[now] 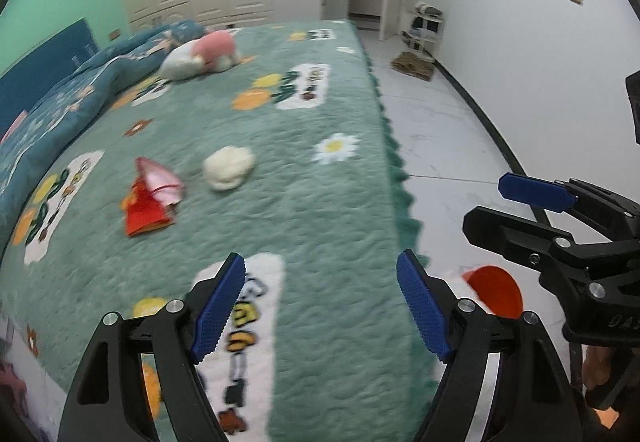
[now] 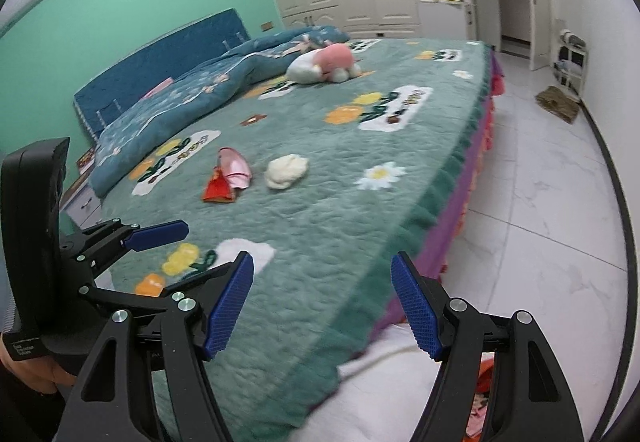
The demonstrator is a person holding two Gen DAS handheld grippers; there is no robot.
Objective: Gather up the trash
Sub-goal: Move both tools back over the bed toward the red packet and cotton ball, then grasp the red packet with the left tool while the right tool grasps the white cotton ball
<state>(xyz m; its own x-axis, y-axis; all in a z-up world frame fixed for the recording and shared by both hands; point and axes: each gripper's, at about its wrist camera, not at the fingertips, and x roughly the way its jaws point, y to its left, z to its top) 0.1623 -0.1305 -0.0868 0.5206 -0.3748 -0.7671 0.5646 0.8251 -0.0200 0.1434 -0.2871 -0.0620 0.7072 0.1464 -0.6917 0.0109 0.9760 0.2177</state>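
Lying mid-bedspread (image 1: 320, 181): red-pink wrapper (image 1: 150, 197), white wad (image 1: 229, 166) (nothing blocking); left tool (image 1: 320, 306), right tool (image 2: 322, 306) both apart, empty.

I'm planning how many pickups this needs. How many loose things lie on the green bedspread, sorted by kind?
Crumpled white wad: 1
Red and pink wrapper pile: 1, though it may be more than one piece; the blur hides that
Pink and white plush toy: 1
Total: 3, of which 2 look like trash. Both grippers' jaws stand open and empty.
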